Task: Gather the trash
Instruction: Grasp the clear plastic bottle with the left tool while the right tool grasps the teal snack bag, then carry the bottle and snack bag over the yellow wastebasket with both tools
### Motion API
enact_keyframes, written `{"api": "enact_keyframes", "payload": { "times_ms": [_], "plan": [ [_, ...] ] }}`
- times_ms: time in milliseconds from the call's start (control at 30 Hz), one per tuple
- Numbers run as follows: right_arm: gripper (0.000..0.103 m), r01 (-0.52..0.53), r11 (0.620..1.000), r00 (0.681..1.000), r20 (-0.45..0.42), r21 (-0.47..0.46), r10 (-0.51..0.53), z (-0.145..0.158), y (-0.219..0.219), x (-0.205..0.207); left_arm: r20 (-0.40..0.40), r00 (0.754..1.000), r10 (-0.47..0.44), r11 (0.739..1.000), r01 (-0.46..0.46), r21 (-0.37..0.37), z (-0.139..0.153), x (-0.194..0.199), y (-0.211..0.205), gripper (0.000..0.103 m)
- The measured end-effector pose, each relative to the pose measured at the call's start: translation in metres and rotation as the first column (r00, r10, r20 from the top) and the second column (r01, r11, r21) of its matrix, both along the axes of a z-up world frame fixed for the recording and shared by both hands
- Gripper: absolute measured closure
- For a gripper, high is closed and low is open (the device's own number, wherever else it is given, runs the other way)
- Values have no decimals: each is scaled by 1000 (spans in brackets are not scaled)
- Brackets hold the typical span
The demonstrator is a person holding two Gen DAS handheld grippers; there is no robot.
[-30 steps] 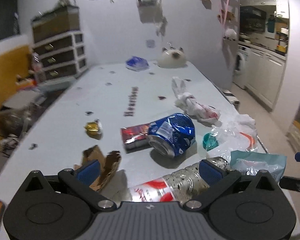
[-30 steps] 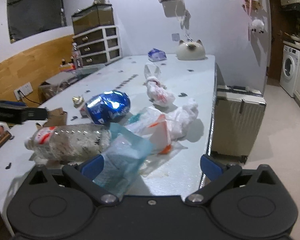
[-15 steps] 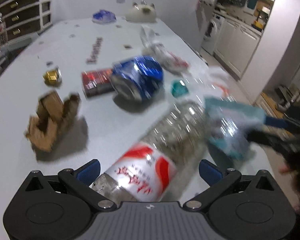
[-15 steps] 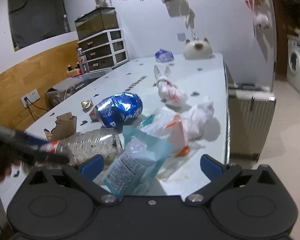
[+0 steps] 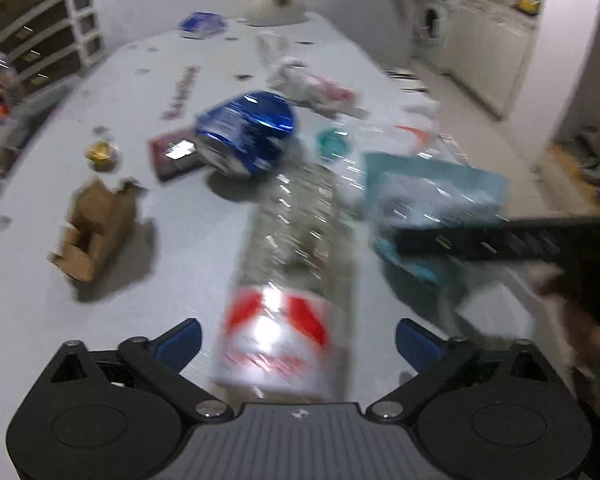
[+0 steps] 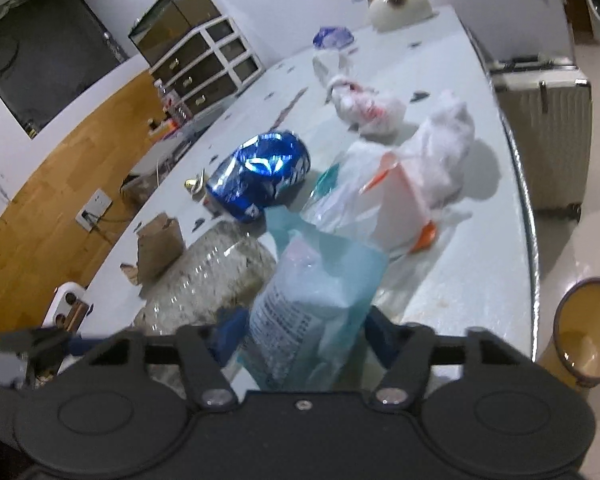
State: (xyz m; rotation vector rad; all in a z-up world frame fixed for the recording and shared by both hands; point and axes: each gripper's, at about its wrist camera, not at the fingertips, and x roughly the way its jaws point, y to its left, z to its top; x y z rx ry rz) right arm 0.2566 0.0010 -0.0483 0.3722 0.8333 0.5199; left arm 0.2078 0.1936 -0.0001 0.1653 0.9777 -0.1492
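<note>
On the long white table point(image 5: 52, 300), a clear plastic bottle with a red label point(image 5: 292, 264) is flanked by a torn brown cardboard scrap point(image 5: 96, 228) leftward and a teal plastic packet point(image 6: 312, 304) rightward; a crushed blue can point(image 5: 246, 134) lies behind.

The bottle point(image 5: 296, 240) is clear, crinkled plastic with a glossy label. The can point(image 6: 260, 176) is shiny blue metal, dented. The packet point(image 6: 312, 312) is thin, glossy teal film. The box point(image 5: 96, 228) is matt brown cardboard, torn. The surface point(image 5: 60, 300) looks smooth and pale. The suitcase point(image 6: 548, 128) is ribbed hard plastic.

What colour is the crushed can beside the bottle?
Shiny blue with white print: the crushed can shows best in the right wrist view.
</note>
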Motion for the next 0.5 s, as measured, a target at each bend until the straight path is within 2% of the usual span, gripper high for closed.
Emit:
{"api": "enact_keyframes", "payload": {
  "times_ms": [33,133,267,367,500],
  "plan": [
    [45,-8,1000,1000,1,-2,8,0,-1,-1,1,1000,13,1000,-13,20,1,4,-3,10],
    [50,-15,1000,1000,6,-9,15,1,-8,-8,-21,999,25,1000,-24,19,1,13,-8,17],
    [53,-15,999,1000,19,-42,16,4,-18,-16,-42,999,19,998,-17,57,-1,15,-19,26],
    [54,-20,998,999,42,-54,22,8,-25,-23,-51,998,33,996,-28,87,-4,15,-25,37],
    [55,-30,998,997,69,-60,34,11,-31,-33,-37,998,53,997,-51,58,-8,10,-26,38]
  ]
}}
